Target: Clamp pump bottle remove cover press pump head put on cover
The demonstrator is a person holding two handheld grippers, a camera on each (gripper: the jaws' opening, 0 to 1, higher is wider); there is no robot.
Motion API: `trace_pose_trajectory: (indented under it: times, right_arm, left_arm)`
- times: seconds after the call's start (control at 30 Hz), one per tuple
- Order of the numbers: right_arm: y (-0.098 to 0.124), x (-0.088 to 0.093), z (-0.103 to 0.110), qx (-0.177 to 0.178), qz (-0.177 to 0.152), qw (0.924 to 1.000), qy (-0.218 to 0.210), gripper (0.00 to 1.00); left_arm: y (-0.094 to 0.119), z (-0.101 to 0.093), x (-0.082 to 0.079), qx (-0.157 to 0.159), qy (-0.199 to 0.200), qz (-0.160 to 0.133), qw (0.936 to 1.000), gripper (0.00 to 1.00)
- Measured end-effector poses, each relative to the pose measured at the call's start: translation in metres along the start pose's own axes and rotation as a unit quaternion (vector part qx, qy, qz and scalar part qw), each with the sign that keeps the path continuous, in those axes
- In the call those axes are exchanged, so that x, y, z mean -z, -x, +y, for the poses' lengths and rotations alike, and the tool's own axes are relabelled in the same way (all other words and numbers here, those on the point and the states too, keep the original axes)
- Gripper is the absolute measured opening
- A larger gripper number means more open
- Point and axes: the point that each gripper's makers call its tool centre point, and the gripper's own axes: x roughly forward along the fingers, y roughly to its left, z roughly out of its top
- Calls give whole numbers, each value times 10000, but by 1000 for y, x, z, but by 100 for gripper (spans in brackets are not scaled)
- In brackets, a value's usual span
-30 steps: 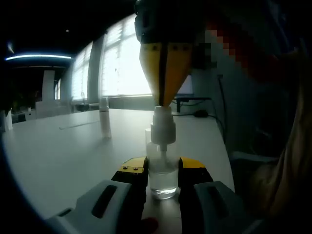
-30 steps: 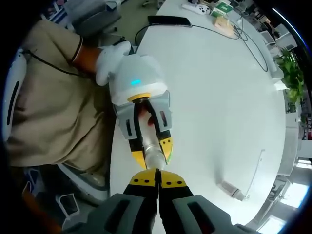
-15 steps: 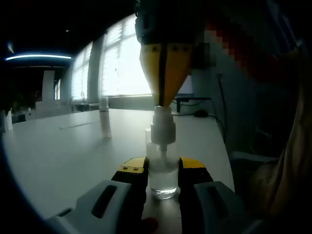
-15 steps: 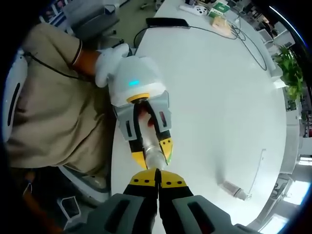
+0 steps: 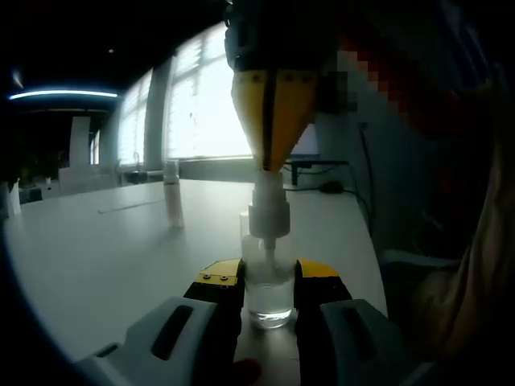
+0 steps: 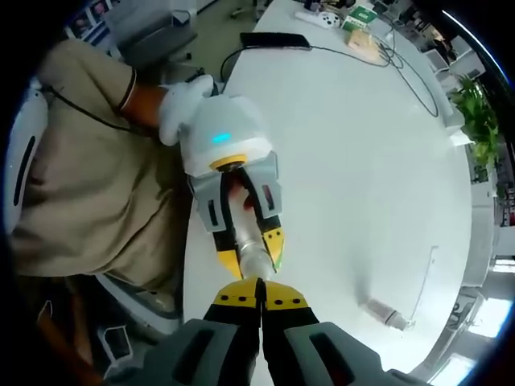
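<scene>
In the left gripper view, the left gripper [image 5: 269, 283] has its yellow-tipped jaws clamped on either side of a clear bottle [image 5: 268, 281] that stands upright on the white counter [image 5: 105, 257], close to its near edge. The bottle has a white pump head [image 5: 268, 211] on top. The right gripper [image 5: 273, 165] comes straight down from above, its yellow jaws pressed together with no gap between them, the tip touching the top of the pump head. Further back on the counter stands the clear cover [image 5: 172, 195], upright and well apart from the bottle. Bright windows [image 5: 209, 104] run behind the counter, and a dark cable [image 5: 330, 188] lies near its far right side.

In the right gripper view, looking down, the right gripper [image 6: 259, 301] has its jaws closed flat against each other, and their tip meets the top of the bottle [image 6: 253, 256]. The left gripper [image 6: 256, 254] reaches in from the left, its jaws holding the bottle between them. A gloved hand [image 6: 183, 103] grips the left gripper's white body, and the person's tan clothing [image 6: 88, 185] shows beside the counter [image 6: 362, 161]. The cover [image 6: 381, 313] stands off to the lower right. A black cable [image 6: 322, 47] and some small boxes [image 6: 362, 20] lie at the far end, with a green plant [image 6: 481, 125] at the right edge.
</scene>
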Motion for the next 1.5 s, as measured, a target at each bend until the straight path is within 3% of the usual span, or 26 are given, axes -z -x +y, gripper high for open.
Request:
trace_pose_trajectory:
  times: [1.5]
  right_arm:
    - [2, -2, -2, -27, -79, 10000, -38, 0]
  left_arm:
    - [1, 0, 0, -9, -10, 2, 10000, 15]
